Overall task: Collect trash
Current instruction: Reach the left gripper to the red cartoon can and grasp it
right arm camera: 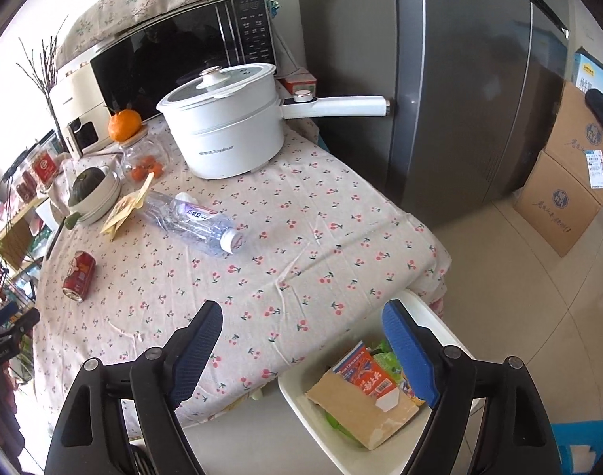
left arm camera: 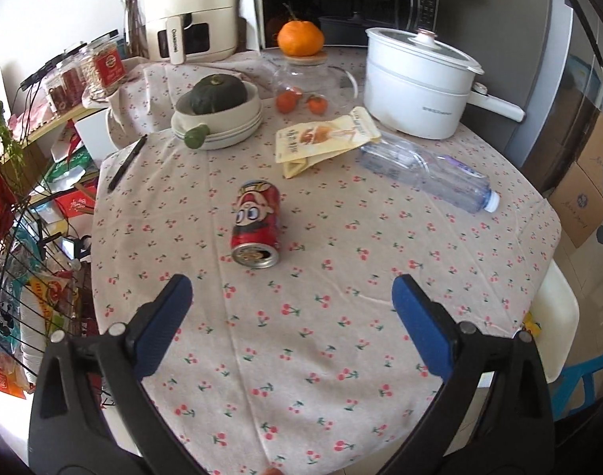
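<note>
A red drink can (left arm camera: 256, 223) lies on its side on the cherry-print tablecloth (left arm camera: 301, 336), just ahead of my open, empty left gripper (left arm camera: 291, 297); it also shows in the right wrist view (right arm camera: 79, 276). An empty clear plastic bottle (left arm camera: 424, 170) (right arm camera: 194, 221) lies at mid-right, next to a yellow snack wrapper (left arm camera: 321, 140) (right arm camera: 127, 204). My right gripper (right arm camera: 301, 316) is open and empty over the table's near edge, above a white bin (right arm camera: 301, 403) that holds cartons and wrappers (right arm camera: 365, 388).
At the back stand a white electric pot (left arm camera: 416, 87), a glass jar (left arm camera: 313, 83) topped by an orange, a bowl stack (left arm camera: 218, 118) with a green squash, a black pen (left arm camera: 127, 162), an air fryer (left arm camera: 190, 12) and a microwave (right arm camera: 175, 59). Cardboard boxes (right arm camera: 570, 182) stand beside the fridge (right arm camera: 459, 79).
</note>
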A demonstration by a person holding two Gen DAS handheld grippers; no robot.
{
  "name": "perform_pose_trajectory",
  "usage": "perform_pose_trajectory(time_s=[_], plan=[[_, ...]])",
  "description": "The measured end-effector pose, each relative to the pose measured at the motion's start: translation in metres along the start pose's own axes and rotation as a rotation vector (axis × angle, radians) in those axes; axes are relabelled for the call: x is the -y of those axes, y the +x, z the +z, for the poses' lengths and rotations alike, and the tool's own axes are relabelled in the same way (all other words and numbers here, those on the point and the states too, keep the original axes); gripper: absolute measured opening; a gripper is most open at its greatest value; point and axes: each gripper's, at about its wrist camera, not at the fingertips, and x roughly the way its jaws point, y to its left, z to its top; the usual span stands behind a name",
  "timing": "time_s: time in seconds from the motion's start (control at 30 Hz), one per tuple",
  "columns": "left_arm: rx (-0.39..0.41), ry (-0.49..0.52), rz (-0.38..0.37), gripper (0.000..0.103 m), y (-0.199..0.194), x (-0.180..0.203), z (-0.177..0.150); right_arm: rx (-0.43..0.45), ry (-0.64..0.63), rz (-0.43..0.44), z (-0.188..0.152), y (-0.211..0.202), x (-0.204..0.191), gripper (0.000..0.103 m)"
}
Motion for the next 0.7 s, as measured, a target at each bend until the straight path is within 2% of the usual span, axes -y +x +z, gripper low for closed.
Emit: perform_pose_trajectory(time_s=[0.17, 0.33, 0.63, 0.7], plan=[[-0.020, -0.100, -0.058, 0.101, 0.032, -0.036, 0.002, -0.040, -0.065, -0.019, 0.002, 0.028, -0.030, 0.085], [-0.025, -0.135, -0.107, 0.098, 0.059, -0.036, 0.008, -0.056, -0.128, -0.056, 0.007, 0.053, -0.054, 0.085], [-0.040, -0.153, -0.080, 0.080, 0.097, -0.033, 0.015, -0.080, -0.141, -0.035, 0.013, 0.074, -0.076, 0.085], [-0.054, -0.146, -0.072, 0.072, 0.104, -0.033, 0.014, -0.080, -0.150, -0.039, 0.014, 0.077, -0.079, 0.085]])
